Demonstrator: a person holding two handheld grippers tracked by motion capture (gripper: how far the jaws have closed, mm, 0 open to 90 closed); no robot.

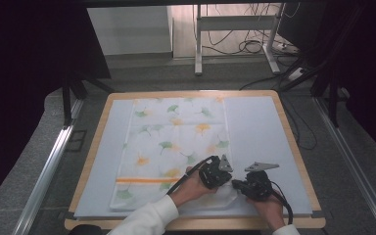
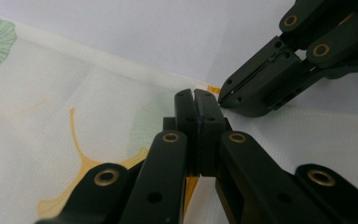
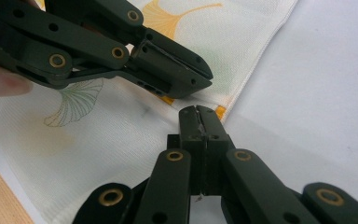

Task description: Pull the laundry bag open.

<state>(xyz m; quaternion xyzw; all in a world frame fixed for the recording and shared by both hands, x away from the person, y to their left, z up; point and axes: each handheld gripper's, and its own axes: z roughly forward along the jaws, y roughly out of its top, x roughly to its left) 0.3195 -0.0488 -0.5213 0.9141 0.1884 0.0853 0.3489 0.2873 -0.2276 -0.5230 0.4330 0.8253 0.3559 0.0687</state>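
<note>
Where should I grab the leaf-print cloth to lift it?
Pinch the cloth at its near right corner, coming in low from the right over the bare mat. That hemmed edge lies flat and free, and both shut grippers sit there.

no text, label, brand, number or sign can be read in any of the views. the white cloth with green and orange ginkgo leaves is printed with a pattern alone, and no lettering is carried by the pale blue mat on the wooden worktop.
</note>
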